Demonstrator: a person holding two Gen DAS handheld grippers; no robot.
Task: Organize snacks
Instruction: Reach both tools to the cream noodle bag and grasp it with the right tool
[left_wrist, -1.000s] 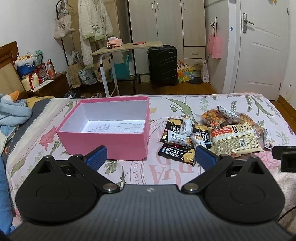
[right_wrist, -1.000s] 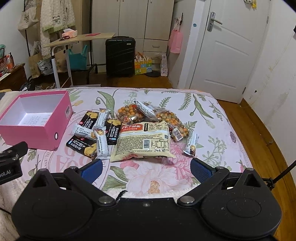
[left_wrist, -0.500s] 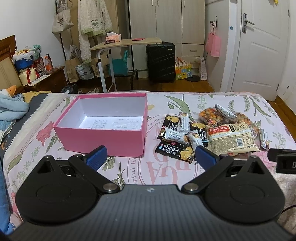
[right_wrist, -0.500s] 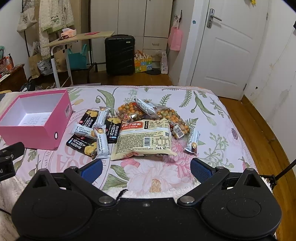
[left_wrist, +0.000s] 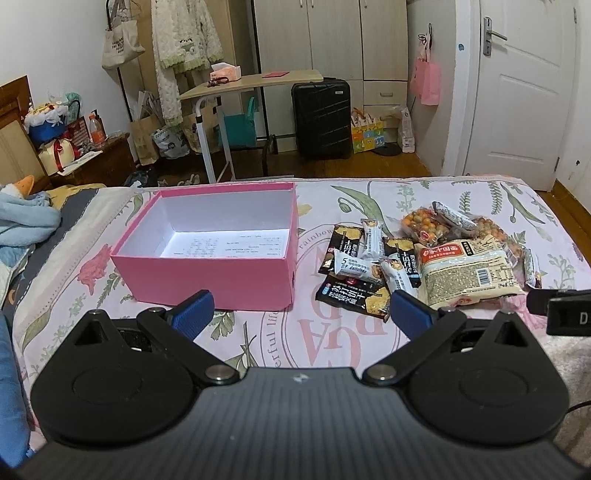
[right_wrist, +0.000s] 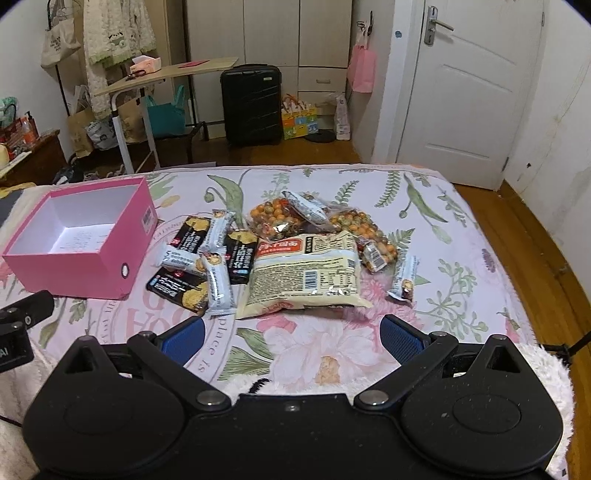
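A pink box with a white inside stands open on the flowered bed, holding only a printed sheet. To its right lies a heap of snacks: a large beige packet, black cracker packs, white bars and bags of orange balls. One small bar lies apart at the right. My left gripper hovers open in front of the box. My right gripper hovers open short of the beige packet. Neither holds anything.
The bed's right edge drops to a wooden floor by a white door. Beyond the bed stand a black suitcase, a rolling side table and bags. Blue bedding lies at the far left.
Both grippers have drawn back and risen a little, so the box and snacks sit slightly farther off. Nothing on the bed has moved.
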